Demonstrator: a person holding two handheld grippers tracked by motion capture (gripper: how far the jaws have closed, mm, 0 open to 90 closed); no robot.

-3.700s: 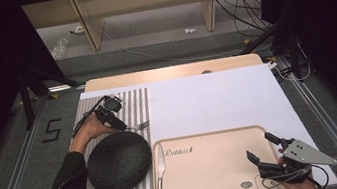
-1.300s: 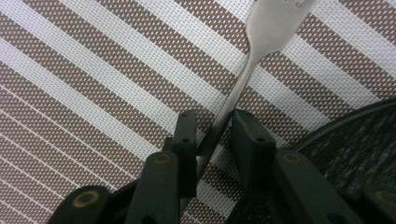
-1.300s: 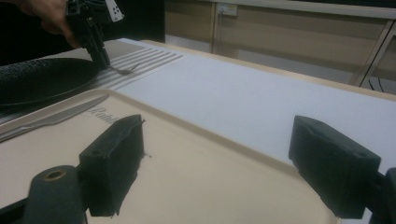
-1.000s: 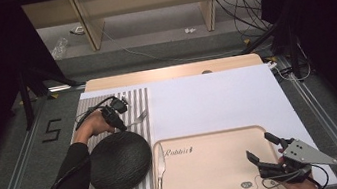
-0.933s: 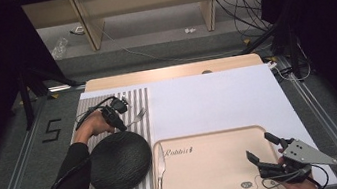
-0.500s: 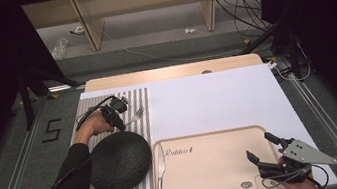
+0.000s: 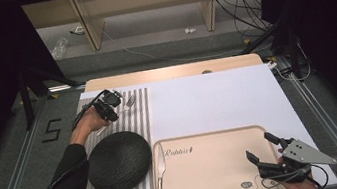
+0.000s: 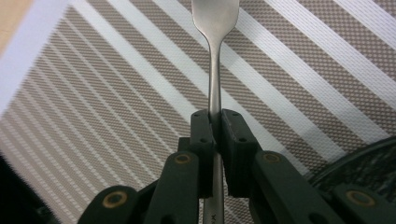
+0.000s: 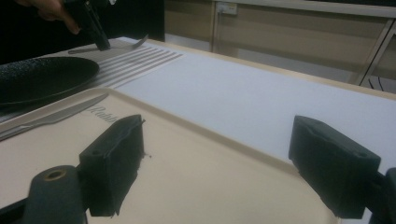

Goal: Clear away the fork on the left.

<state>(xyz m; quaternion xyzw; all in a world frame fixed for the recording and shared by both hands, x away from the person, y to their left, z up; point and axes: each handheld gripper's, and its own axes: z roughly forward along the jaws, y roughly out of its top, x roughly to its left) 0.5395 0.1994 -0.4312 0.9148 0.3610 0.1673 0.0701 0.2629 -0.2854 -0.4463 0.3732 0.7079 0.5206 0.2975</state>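
Counted on the table: one fork (image 8: 215, 56), at about ten o'clock. One black plate (image 7: 120, 161), at about eight o'clock. One knife (image 7: 159, 169), lying beside the plate on the left rim of the tray. One beige tray (image 7: 208, 169), at about six o'clock. One striped mat (image 7: 141, 111), under the fork and plate. One white sheet (image 7: 218, 102) across the tabletop. Two grippers: the left gripper (image 7: 108, 111) at ten o'clock, the right gripper (image 7: 262, 153) at five o'clock. On the floor beyond, perhaps two or three small bits of litter, too small to count surely.
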